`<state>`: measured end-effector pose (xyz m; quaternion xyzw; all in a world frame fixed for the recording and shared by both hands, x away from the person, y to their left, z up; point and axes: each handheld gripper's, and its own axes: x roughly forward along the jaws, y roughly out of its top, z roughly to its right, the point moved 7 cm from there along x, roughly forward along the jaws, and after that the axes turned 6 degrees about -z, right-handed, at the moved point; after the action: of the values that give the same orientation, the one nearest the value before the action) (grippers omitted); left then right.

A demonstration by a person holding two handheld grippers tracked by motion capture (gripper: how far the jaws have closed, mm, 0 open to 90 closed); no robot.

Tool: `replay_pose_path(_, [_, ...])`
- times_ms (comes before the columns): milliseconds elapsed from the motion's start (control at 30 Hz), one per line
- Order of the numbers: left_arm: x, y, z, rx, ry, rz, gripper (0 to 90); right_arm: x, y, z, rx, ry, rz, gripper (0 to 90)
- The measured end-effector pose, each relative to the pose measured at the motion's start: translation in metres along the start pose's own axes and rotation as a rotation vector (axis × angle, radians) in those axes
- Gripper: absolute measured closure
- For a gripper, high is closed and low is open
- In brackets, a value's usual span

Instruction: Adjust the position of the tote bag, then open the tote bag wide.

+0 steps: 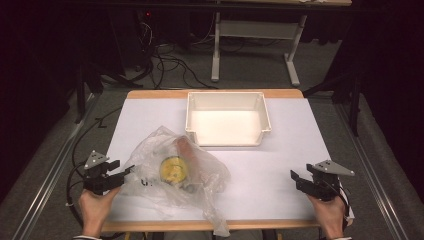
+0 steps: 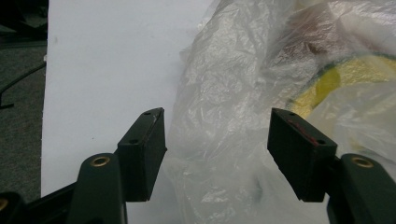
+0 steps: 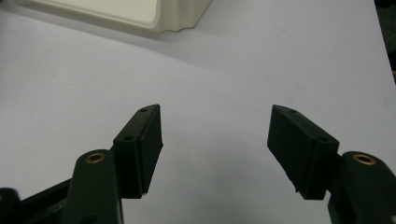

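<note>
A crumpled clear plastic bag (image 1: 150, 170) lies on the white table (image 1: 280, 155), left of centre. Inside it are a round yellow object (image 1: 172, 170) and a reddish-brown item (image 1: 186, 146). My left gripper (image 1: 121, 168) is at the bag's left edge, open. In the left gripper view the bag (image 2: 224, 84) bulges into the gap of the left gripper (image 2: 217, 116), and the pads stand clear of the plastic. The yellow object (image 2: 355, 74) shows through the film at the right. My right gripper (image 1: 296, 179) is open over bare table at the front right, right gripper (image 3: 217, 112) with nothing between its jaws.
A white open bin (image 1: 227, 137) stands at the back middle of the table, and its corner (image 3: 154, 14) shows in the right gripper view. A tail of the bag (image 1: 217, 222) hangs over the front edge. Cables and table legs are on the floor behind.
</note>
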<state>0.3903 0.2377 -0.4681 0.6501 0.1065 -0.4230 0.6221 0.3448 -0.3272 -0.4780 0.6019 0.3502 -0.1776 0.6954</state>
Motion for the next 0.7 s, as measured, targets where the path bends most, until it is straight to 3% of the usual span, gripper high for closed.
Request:
replay_pose_path(433, [-0.002, 0.003, 0.009, 0.028, -0.026, -0.021, 35.2, 0.011, -0.001, -0.014, -0.022, 0.047, -0.026, 36.3])
replay_pose_path(700, [-0.006, 0.013, 0.021, 0.048, -0.050, -0.005, 33.9, 0.008, -0.002, -0.025, -0.033, 0.080, -0.020, 36.0])
